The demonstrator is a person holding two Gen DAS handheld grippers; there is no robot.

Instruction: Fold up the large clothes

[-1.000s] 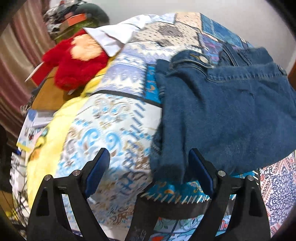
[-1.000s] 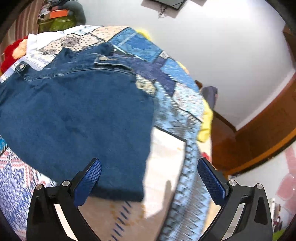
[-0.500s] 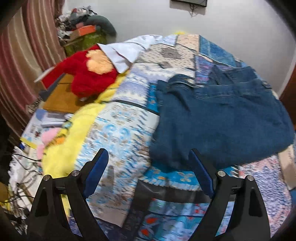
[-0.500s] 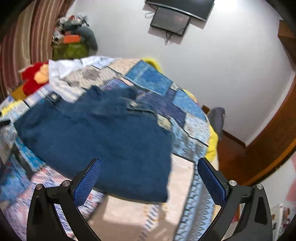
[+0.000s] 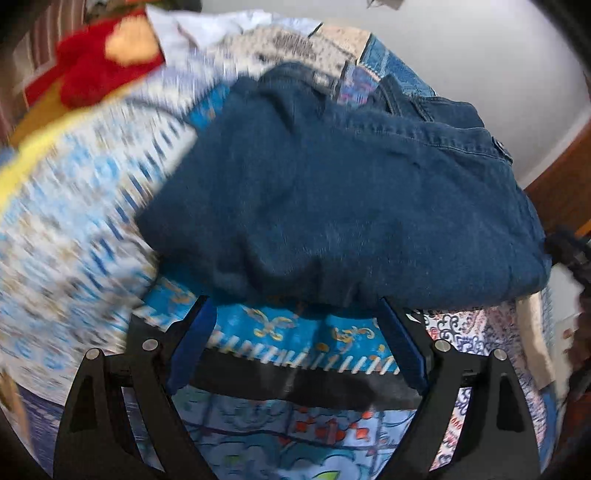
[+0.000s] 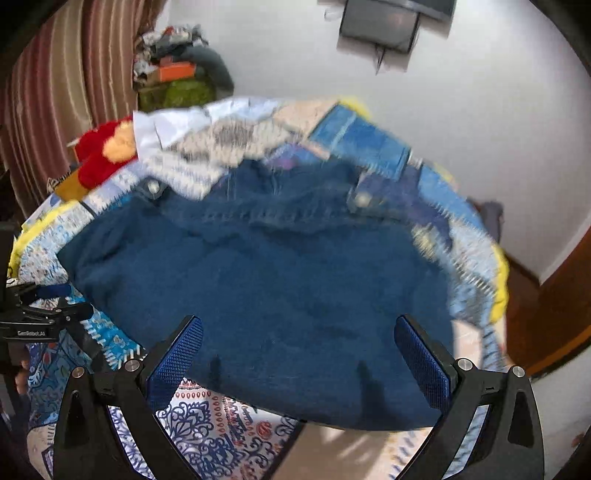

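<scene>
Both claws are spread wide and nothing is held in either. The left gripper (image 5: 293, 343) is poised just short of the jeans (image 5: 343, 206), its blue pads (image 5: 190, 345) flanking the near folded edge without touching it. The right gripper (image 6: 299, 363) is held over the near edge of the jeans (image 6: 266, 295), the denim showing between its pads (image 6: 421, 363); whether cloth is touched cannot be told.

The jeans are laid on the quilt (image 5: 74, 236) in a compact, doubled-over block, with the waistband and its buttons at the far side. At least one fold is judged done; a further fold or some smoothing may be left, and the bulge along the near edge suggests the layers are not yet flat.

Left of the jeans, bare quilt is open for moving, and a red plush toy (image 5: 99, 55) and white cloth (image 5: 207, 27) are found well beyond the far left corner. Right of the jeans, the bed edge is close, with a wall (image 6: 461, 129) past it, so less room is offered there. The other gripper is seen at the jeans' left in the right wrist view.
</scene>
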